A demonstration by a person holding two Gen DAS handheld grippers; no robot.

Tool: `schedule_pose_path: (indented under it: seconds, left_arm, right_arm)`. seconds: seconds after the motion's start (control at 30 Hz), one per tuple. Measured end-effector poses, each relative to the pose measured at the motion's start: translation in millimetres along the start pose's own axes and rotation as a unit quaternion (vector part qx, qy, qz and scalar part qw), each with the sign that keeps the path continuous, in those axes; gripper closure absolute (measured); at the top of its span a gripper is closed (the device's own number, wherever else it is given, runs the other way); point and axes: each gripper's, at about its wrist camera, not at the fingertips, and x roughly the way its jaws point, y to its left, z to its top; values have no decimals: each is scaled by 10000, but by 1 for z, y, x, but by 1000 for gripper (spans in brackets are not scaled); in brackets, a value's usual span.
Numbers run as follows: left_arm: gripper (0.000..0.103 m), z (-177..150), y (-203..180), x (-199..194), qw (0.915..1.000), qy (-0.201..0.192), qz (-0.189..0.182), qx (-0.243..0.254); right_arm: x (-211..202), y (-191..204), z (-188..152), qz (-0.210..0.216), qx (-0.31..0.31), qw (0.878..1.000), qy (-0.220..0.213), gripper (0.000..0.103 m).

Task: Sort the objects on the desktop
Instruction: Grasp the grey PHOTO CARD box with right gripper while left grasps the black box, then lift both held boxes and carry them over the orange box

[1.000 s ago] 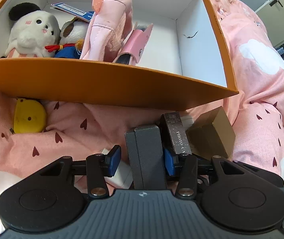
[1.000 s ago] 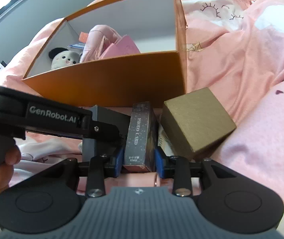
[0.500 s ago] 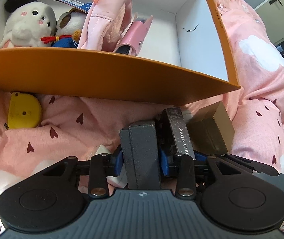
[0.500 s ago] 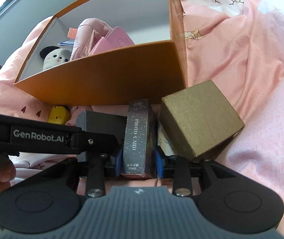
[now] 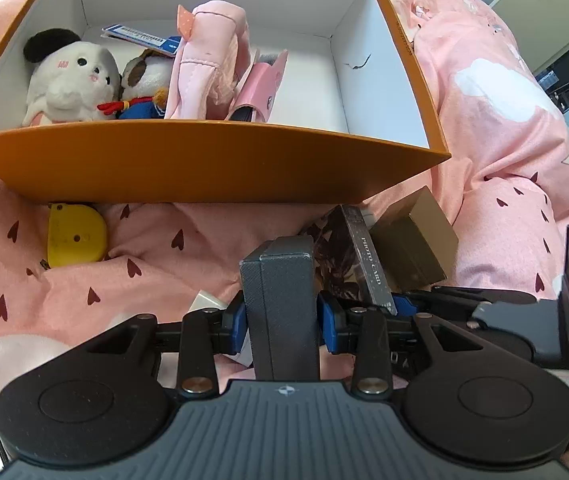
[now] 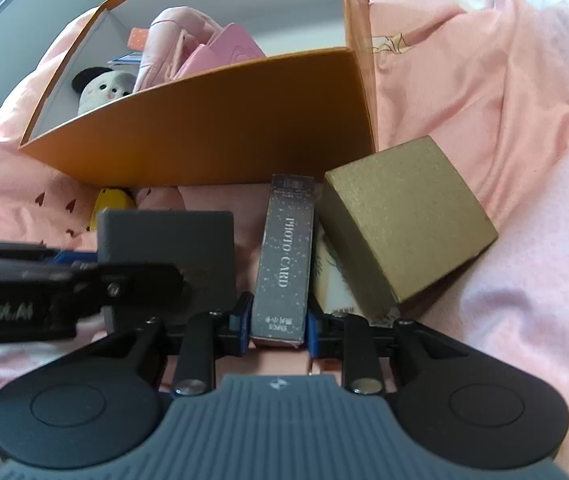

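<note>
Jaws around upright photo-card box [image 6: 284, 256]

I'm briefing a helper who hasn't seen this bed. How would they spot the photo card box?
Find the big orange box on the pink bedding. Just in front of its near wall, the photo card box stands between a grey box and a gold cube. It's slim, dark, speckled, lettered PHOTO CARD.

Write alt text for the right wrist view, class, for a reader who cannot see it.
The right gripper is closing its blue pads on a dark box printed PHOTO CARD, standing on pink bedding. A gold box leans beside it, and an orange storage box behind holds a panda plush.
</note>
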Motion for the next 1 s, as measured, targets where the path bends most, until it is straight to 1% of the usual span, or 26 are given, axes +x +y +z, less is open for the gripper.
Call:
schedule_pose_path:
  seconds: [0.17,0.27,0.4,0.5,0.6,0.7,0.9,1.0]
  left_arm:
    - [62,0,3,3,9999,-1,-86,-73]
    - [62,-1,0,1,9999,-58,-120,-6]
    - [64,1,-4,-9,9997,-167,-145,110]
    - [64,2,-6,-20,9994,-265,-196,140]
    - [64,6,-8,-31,9988,-314,-358,147]
    - [64,10,-12,-45,9982,-385,-403,224]
    - [64,22,-16,-75,9959,-560,-637,315]
    - [64,31,-19,-89,9940,-733,-681,436]
  right_arm:
    - [-2,-7,0,183,165,9997,-14,77]
    - [-13,-6,-3,256,154,9994,-170,78]
    - [-32,-4,-4,244,99,9988,-415,78]
    - [-46,-2,-6,324,92,9981,-517,78]
    - [-58,3,-9,488,84,9972,-561,78]
    - [-71,7,-11,573,6,9962,-658,78]
    - [-100,12,-2,656,-203,9925,-1012,78]
    - [-108,14,12,756,-235,9899,-1178,78]
